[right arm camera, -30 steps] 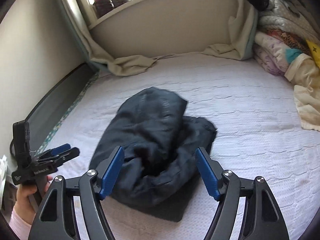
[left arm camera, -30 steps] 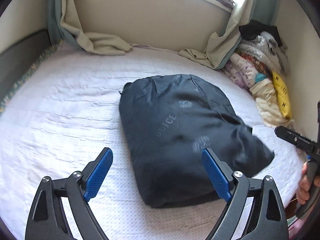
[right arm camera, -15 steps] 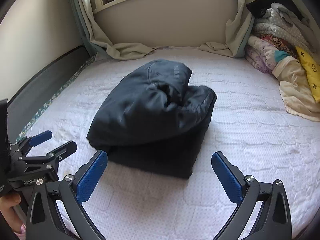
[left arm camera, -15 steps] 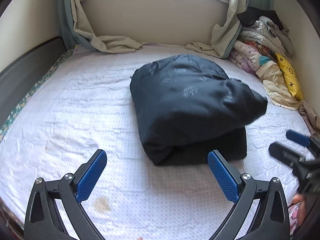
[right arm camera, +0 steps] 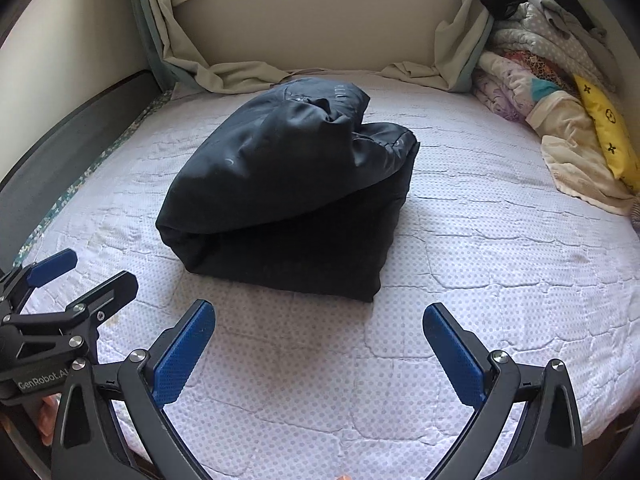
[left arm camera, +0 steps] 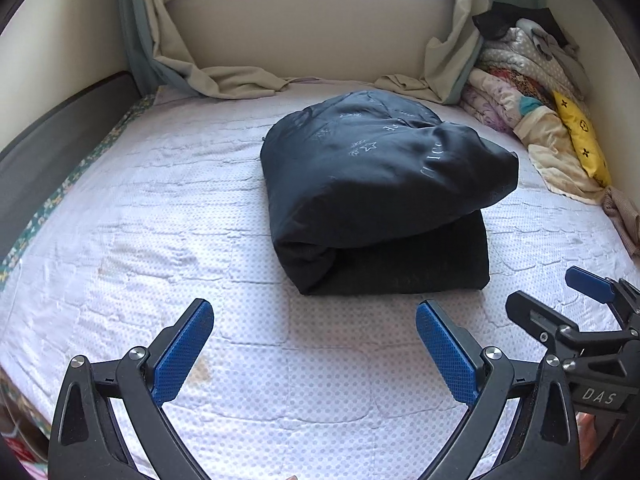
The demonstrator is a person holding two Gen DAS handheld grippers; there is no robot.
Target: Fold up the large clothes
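**Dark jacket folded into a bundle, both claws spread and clear of it**

The bed (left arm camera: 120, 216), covered in a white quilted sheet with a fine dotted weave, fills both views and carries everything. Its left side runs along a dark grey padded rail (left arm camera: 52, 128); its far end meets the wall under the window, where cream curtains (left arm camera: 224, 80) spill onto the sheet. A heap of patterned blankets and a yellow cushion (left arm camera: 536, 92) crowds the right far corner.

The task's thing, a large dark navy puffy garment with faint pale print (left arm camera: 380, 184), lies near the middle of the bed as a thick two-layer bundle: the upper half is doubled over the lower, and its edge overhangs slightly on the right. It touches neither curtain nor blanket heap.

The fold looks finished or nearly so; this reads as the release step. If anything follows, I judge it to be pressing the springy top layer flat or squaring the overhanging edge, which would call for a low approach from the near side.

Bare sheet surrounds the bundle, widest on the left and in front, narrower toward the blanket heap.

The left claw (left arm camera: 314, 344) stands spread wide, nothing between its blue pads. The right claw (right arm camera: 318, 346) is likewise spread and empty, beside the left one.
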